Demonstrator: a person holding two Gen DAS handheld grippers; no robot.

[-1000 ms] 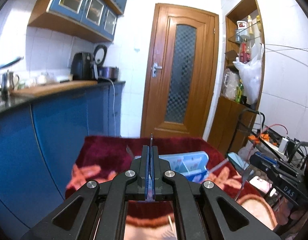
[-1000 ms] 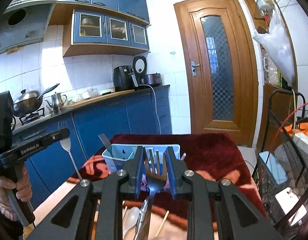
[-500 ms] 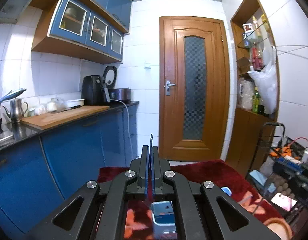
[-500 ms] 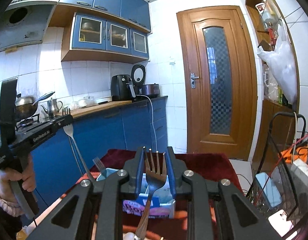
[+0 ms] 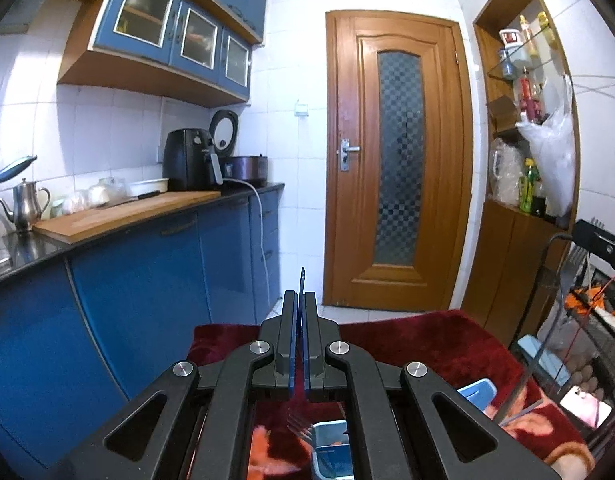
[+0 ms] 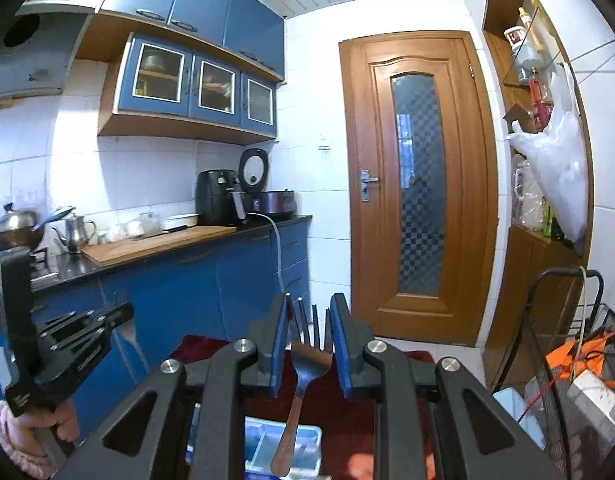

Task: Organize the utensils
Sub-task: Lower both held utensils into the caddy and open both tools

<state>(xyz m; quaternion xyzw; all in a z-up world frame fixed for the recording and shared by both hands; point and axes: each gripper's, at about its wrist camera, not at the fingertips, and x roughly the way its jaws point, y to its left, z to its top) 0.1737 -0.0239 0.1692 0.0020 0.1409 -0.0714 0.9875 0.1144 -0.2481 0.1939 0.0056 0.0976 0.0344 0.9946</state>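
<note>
Lifting higher than before, right gripper (image 6: 307, 320) clamping fork (image 6: 305, 356), left gripper (image 5: 302, 312) pinching second fork (image 5: 303, 280).

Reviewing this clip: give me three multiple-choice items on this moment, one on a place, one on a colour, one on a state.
1. Where is the light blue plastic utensil box?
A. On the wooden cutting board
B. Below the right hand-held gripper, on the dark red cloth
C. On the shelf beside the door

2. What colour are the right hand-held gripper's pads?
A. Blue
B. Yellow
C. White

3. What state is the silver metal fork in?
A. Lying flat on the counter
B. Standing tines-down in the box
C. Clamped between the pads, tines pointing up

Answers: 1 B, since the right wrist view shows the box under the jaws on the cloth. 2 A, since both pads show blue faces. 3 C, since the fork's neck sits between the pads and its tines rise above them.
</note>
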